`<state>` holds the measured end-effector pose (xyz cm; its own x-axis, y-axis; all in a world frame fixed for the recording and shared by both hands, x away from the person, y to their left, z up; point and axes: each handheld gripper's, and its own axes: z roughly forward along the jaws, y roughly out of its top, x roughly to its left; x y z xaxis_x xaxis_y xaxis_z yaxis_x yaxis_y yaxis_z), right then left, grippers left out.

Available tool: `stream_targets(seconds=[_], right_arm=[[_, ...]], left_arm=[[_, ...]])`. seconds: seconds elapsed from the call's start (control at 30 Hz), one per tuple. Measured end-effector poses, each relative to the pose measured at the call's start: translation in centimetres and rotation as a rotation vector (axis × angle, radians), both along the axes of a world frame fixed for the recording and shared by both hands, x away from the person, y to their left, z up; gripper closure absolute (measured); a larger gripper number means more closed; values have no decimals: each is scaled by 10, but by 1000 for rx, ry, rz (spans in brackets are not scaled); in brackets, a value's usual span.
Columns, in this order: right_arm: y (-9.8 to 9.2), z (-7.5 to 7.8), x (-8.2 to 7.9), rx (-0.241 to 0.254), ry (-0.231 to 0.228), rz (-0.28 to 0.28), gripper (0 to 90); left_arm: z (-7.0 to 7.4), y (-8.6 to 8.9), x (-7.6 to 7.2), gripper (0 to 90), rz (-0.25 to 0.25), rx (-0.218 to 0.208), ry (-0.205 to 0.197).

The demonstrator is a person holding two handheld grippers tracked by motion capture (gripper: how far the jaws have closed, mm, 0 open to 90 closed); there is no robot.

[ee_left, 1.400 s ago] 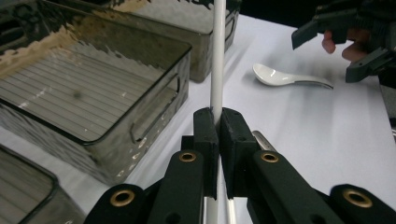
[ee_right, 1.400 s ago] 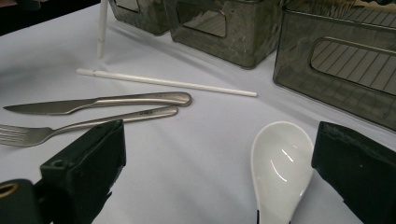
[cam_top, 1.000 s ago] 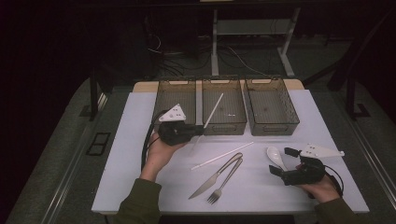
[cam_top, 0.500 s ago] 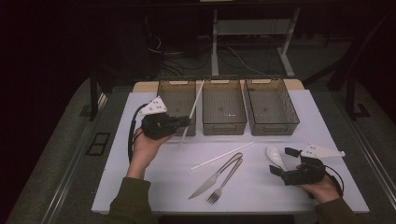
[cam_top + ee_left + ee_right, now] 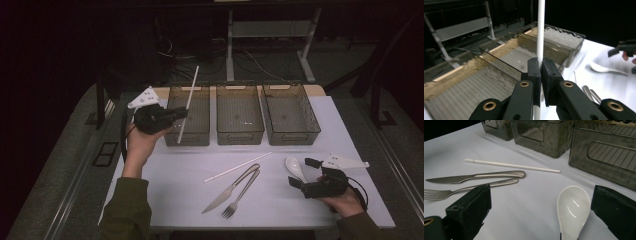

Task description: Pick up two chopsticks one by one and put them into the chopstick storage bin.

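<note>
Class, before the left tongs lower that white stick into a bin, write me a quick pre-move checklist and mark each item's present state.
1. Left tongs shut on the held white stick: ok.
2. Stick roughly upright in the grip: ok.
3. Stick over the left bin: ok.
4. Left bin holds nothing: ok, as far as the high view shows.
5. Right tongs open around the spoon, away from the bins: ok.
6. Second stick, knife and fork lie apart from the bins: ok.

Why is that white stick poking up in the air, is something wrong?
Nothing is spilled or broken. The left claw is clamped on a white stick, holding it tilted above the leftmost bin. A second stick, knife, fork and spoon lie neatly on the table.
</note>
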<state>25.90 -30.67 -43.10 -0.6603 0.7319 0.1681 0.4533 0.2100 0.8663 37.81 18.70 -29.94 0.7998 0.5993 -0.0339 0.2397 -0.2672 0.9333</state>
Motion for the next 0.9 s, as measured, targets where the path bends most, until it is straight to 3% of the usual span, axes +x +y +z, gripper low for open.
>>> stream_targets(seconds=[0.17,0.3,0.43,0.57,0.73,0.9], right_arm=[[0,0,0,-1,0,-1,33],[0,0,0,0,1,-2,32],[-1,0,0,2,0,-4,32],[-1,0,0,5,2,-6,32],[-2,0,0,6,-2,-5,33],[-2,0,0,8,-2,-5,32]], left_arm=[[4,6,17,851,28,15,0],[-1,7,31,851,57,29,21],[-10,8,45,851,88,45,55],[-21,8,60,851,134,101,98],[-35,11,73,851,182,131,153],[-46,12,81,851,200,158,206]])
